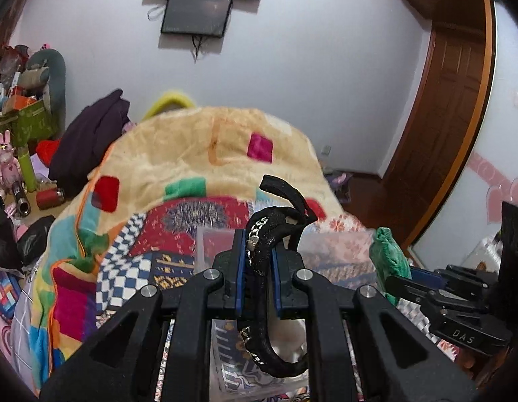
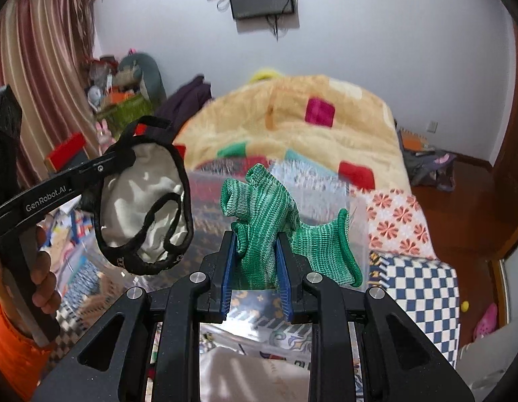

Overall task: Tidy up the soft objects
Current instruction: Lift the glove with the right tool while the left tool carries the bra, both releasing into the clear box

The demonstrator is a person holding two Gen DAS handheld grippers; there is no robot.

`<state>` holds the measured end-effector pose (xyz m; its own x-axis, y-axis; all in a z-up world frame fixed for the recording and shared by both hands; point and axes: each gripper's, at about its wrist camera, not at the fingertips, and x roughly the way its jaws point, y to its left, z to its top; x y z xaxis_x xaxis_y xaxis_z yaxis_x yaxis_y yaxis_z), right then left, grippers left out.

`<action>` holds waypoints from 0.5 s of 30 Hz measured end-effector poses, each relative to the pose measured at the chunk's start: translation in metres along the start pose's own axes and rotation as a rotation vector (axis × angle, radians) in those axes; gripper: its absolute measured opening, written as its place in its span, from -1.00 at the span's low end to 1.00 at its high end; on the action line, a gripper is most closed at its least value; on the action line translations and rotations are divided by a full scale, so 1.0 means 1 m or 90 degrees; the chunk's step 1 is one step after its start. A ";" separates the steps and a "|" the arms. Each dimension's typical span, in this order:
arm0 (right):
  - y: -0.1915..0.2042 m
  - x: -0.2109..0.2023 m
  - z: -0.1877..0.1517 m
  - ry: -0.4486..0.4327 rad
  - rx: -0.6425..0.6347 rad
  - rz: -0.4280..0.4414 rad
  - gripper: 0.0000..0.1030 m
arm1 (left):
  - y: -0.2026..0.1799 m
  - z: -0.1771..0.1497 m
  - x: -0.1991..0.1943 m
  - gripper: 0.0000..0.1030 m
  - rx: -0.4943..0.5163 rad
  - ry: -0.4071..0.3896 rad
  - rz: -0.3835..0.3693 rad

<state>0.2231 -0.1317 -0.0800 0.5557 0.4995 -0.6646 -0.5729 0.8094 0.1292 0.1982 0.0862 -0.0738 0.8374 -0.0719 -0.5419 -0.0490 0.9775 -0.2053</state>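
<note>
My left gripper is shut on a black-trimmed soft pouch with a silver chain and holds it in the air over the bed. From the right wrist view the pouch hangs open, with a white lining and a black rim. My right gripper is shut on a green knitted glove, whose cuff flops to the right. The glove also shows at the right of the left wrist view. Both are held above a clear plastic box.
A bed with a colourful patchwork blanket fills the middle. Clutter, a green box and plush toys stand at the left wall. A dark garment lies on the bed's far left. A wooden door is at the right.
</note>
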 end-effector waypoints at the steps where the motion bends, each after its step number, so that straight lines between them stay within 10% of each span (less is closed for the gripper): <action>1: 0.000 0.005 -0.003 0.012 -0.002 0.001 -0.59 | -0.001 -0.003 0.005 -0.76 0.005 0.011 0.001; 10: 0.006 0.028 -0.012 0.079 -0.027 -0.004 -0.52 | -0.017 -0.021 0.025 -0.70 0.058 0.067 0.014; 15: 0.007 0.023 -0.011 0.075 -0.029 -0.009 -0.08 | -0.019 -0.022 0.022 -0.39 0.061 0.075 0.014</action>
<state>0.2254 -0.1181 -0.1027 0.4910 0.4459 -0.7484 -0.5931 0.8003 0.0877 0.2059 0.0614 -0.1001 0.7663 -0.0675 -0.6389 -0.0096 0.9931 -0.1165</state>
